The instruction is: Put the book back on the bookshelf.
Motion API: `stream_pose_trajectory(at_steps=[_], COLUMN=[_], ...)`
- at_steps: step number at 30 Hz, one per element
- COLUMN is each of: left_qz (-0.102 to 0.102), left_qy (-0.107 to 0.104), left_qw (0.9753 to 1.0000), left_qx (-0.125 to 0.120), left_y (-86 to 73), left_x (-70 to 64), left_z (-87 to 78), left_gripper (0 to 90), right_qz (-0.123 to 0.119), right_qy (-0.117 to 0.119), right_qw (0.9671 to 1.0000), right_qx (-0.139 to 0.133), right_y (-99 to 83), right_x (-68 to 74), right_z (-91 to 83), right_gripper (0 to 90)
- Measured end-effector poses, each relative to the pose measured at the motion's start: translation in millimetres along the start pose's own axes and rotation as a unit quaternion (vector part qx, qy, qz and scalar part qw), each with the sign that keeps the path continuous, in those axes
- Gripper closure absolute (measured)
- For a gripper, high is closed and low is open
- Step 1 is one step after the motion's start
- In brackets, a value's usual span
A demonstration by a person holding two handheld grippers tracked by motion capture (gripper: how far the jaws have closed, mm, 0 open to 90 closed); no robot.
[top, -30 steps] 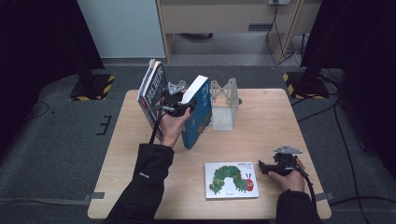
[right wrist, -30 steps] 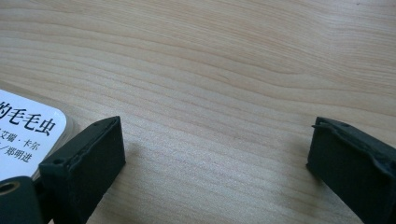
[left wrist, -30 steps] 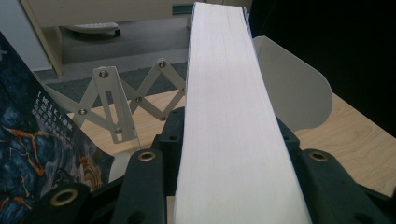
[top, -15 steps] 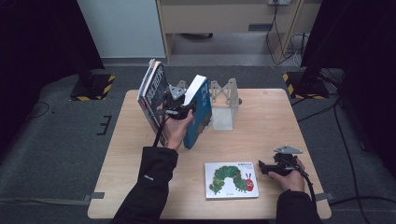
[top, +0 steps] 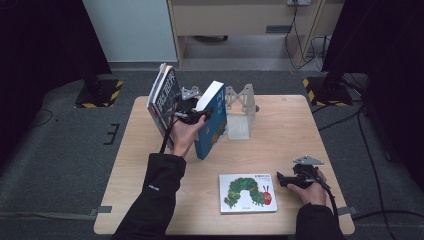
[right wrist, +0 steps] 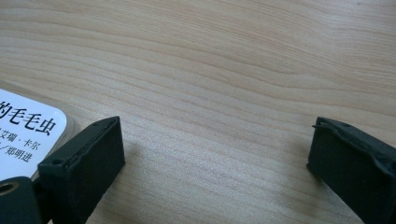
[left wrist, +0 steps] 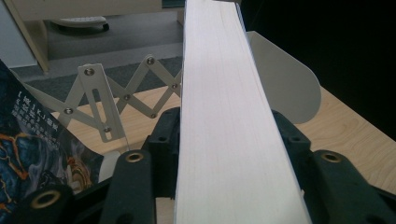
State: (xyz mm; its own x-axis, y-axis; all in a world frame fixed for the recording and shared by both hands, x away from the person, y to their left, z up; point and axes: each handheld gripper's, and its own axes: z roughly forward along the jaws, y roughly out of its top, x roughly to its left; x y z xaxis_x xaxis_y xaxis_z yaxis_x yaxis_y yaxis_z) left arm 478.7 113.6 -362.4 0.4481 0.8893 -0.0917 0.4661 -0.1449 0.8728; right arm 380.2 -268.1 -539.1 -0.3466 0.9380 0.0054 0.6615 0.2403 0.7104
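Observation:
A thick blue book stands tilted on the table, its white page edge clamped between the jaws of my left gripper, which is shut on it. Just to its left, dark-covered books lean the same way, and one cover shows close by. A caterpillar picture book lies flat near the front edge. My right gripper rests on the table just right of it, jaws wide open over bare wood. A corner of the picture book touches its left jaw.
A pale scissor-type extending book rack stands behind the blue book, with a white end plate at its right. In the left gripper view, the rack's lattice and the end plate flank the book. The wooden table has free room at right.
The left hand has nudged the blue book slightly more upright and toward the rack. The right gripper and the picture book have stayed still.

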Motion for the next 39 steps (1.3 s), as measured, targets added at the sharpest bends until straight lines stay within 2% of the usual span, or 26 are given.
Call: stream_pose_trajectory(at_steps=[3, 6, 11, 18, 28, 34, 39], left_qz=[0.009, 0.012, 0.002, -0.009, -0.03, -0.028, -0.013], left_qy=[0.025, 0.038, 0.051, 0.078, 0.07, 0.07, 0.068], left_qw=[0.9996, 0.9989, 0.9982, 0.9964, 0.996, 0.996, 0.9964], left_qx=[-0.011, -0.023, -0.032, -0.033, -0.046, -0.048, -0.049], left_y=[-3.0, -6.9, -9.3, -4.9, -1.0, 4.6, 4.4], left_x=[-5.5, -11.3, -10.5, -11.2, -4.5, -7.8, -12.0], left_z=[-2.2, -5.1, -7.6, 0.3, 8.2, 19.5, 21.2], left_gripper=[59.1, 59.3, 59.3, 59.3, 59.2, 59.2, 58.9], right_qz=[0.0, -0.001, -0.001, 0.0, 0.0, -0.003, -0.002], right_qy=[0.0, 0.0, 0.0, 0.0, 0.001, 0.003, 0.002], right_qw=[1.0, 1.0, 1.0, 1.0, 1.0, 1.0, 1.0], right_qx=[0.0, 0.0, 0.0, 0.0, 0.001, 0.002, 0.001], right_y=[0.0, 0.0, 0.0, 0.0, 0.3, 1.1, 1.1], right_x=[0.0, -0.1, -0.1, 0.0, 0.2, 0.2, 0.3], right_z=[0.0, 0.0, 0.0, 0.0, 0.5, 1.6, 1.6], right_gripper=[3.7, 3.7, 3.7, 3.7, 2.7, 1.9, 1.9])
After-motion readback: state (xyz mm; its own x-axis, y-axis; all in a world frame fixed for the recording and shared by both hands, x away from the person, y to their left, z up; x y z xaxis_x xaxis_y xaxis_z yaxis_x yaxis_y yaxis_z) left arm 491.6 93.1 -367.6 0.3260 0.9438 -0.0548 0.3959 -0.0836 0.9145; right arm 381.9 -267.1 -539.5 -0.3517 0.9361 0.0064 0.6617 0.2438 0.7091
